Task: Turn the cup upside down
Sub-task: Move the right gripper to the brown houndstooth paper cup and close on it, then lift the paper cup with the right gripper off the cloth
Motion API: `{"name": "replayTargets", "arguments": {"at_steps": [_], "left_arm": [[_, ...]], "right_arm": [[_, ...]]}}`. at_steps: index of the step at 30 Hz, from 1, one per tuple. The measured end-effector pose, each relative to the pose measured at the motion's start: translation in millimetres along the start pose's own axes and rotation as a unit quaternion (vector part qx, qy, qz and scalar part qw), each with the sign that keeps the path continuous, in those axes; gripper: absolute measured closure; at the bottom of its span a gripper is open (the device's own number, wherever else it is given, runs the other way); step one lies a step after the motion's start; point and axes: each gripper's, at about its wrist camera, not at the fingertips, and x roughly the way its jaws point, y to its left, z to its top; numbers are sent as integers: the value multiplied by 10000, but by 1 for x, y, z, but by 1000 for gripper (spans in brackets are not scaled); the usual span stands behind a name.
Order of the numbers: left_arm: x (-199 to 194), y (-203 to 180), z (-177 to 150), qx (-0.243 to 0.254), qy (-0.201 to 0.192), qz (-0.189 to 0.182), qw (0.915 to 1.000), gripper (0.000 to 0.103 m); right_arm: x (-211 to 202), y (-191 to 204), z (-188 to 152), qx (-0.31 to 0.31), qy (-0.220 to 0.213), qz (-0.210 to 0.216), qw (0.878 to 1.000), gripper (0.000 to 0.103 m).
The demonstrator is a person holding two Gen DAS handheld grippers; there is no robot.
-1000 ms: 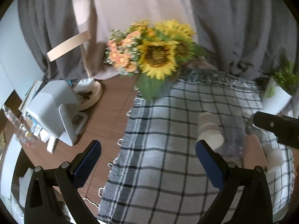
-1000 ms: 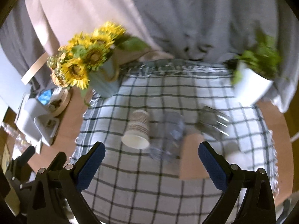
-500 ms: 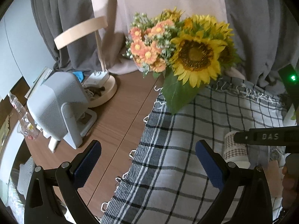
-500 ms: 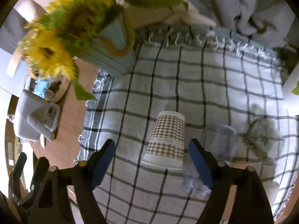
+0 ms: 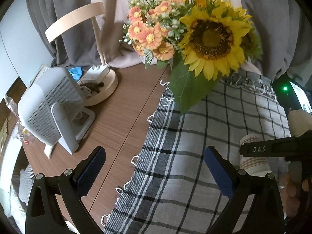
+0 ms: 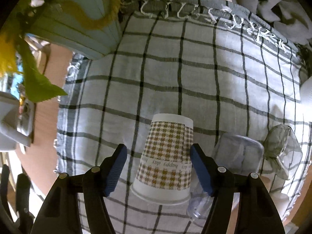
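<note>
left view oblique, right close, sharing cup

Sunflower bouquet, white heater, lamp w/ checked cloth, clear plastic cup.

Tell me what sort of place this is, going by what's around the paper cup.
Probably a home dining or living-room table. A grey-and-white checked fringed tablecloth covers part of a brown wooden tabletop, a bouquet of sunflowers and orange daisies stands on it, and grey curtains hang behind.
</note>
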Motion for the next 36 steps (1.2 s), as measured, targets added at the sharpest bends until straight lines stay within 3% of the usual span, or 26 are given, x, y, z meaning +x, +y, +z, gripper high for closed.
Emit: {"name": "replayTargets", "arguments": {"at_steps": [10,16,20,25,29,36], "left_arm": [[10,4,-7,89,188,13,9998,0],[3,13,-12,123,165,4,9998,0],[-6,20,-17,198,152,-35,9997,0],[-14,28,-29,328,234,-150,9991,0],[-12,27,-45,456,439,-232,9977,0],[-2,27,-73,652,788,-144,9946,0]], "right_arm": [[23,15,8,-213,151,-520,9983,44],[-4,12,0,7,-182,-303,9994,44],[-45,3,-24,245,-586,16,9980,44],[-73,7,-78,542,-977,510,9924,44],[-61,12,-106,889,-1051,715,9879,44],[-20,13,-138,1170,-614,792,9881,44]]}}
